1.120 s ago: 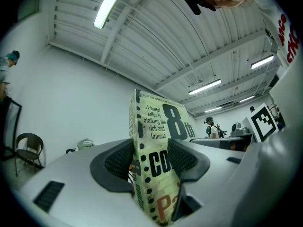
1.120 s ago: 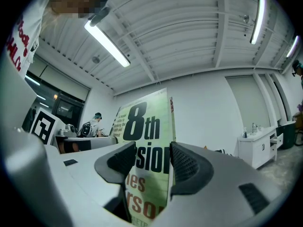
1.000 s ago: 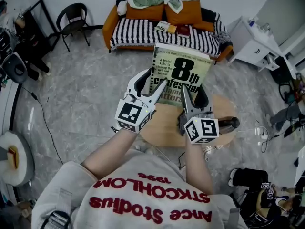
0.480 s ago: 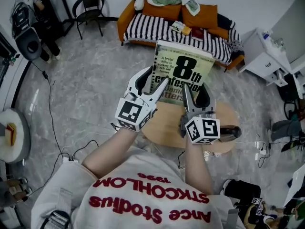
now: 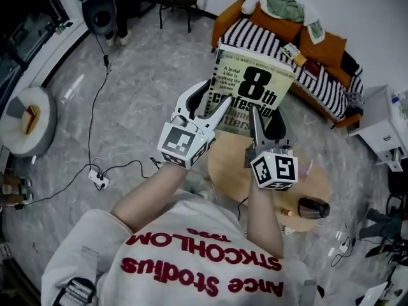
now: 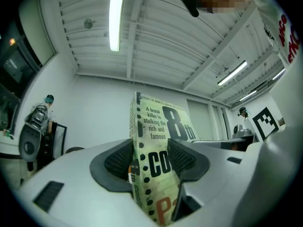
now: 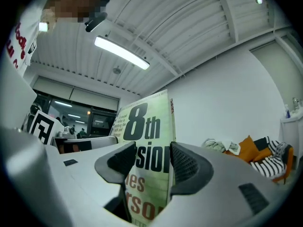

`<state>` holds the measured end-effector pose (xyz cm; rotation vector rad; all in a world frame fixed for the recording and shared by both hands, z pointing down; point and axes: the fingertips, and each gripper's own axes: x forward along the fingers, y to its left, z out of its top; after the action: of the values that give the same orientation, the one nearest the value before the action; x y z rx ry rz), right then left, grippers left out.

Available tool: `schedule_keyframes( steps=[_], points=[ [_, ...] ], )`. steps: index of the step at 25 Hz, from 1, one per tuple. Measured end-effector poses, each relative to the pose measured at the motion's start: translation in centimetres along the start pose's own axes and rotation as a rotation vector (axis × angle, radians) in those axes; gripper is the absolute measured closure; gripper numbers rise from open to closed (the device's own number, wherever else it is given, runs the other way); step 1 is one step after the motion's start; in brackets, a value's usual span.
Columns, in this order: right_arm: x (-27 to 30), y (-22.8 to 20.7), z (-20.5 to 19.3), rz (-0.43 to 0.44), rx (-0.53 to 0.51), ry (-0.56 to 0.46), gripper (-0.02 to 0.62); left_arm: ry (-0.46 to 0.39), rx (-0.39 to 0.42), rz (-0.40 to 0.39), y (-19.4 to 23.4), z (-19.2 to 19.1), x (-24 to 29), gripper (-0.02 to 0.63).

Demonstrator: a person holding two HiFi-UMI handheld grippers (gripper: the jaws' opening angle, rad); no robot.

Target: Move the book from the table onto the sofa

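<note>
Looking down from the head view, we see the left tongs (image 5: 213,99) clamped on the lower left edge of the book (image 5: 255,85). The left gripper view shows the spine facing the camera, with a ribbed pad pressed on each side of it. The book stands upright in the air at 12 o'clock from both tongs, its cover turned toward us. It touches neither the table (image 5: 312,174) nor the sofa (image 5: 322,85). The right tongs (image 5: 266,116) are clamped on the lower right edge, and in the right gripper view the pads pinch the front and back covers. The round table sits below at 5 o'clock from the book, with a dark bottle (image 5: 313,207) lying near its 4 o'clock rim. The striped sofa stretches beyond the book, from 12 round to 3 o'clock.
</note>
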<state>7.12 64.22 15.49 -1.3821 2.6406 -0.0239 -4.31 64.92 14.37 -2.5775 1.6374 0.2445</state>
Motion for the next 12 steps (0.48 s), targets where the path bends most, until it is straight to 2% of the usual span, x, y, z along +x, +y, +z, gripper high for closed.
schedule_keyframes(
  steps=[6,12],
  points=[
    [4.8,5.9,-1.5,0.125,0.011,0.015,0.341,-0.010,0.027,0.126,6.5,0.5,-3.9,0.374],
    [9.0,10.6,-2.9,0.178,0.005,0.018,0.341,-0.028,0.034,0.178,12.2,0.6,-6.4,0.374]
  ],
)
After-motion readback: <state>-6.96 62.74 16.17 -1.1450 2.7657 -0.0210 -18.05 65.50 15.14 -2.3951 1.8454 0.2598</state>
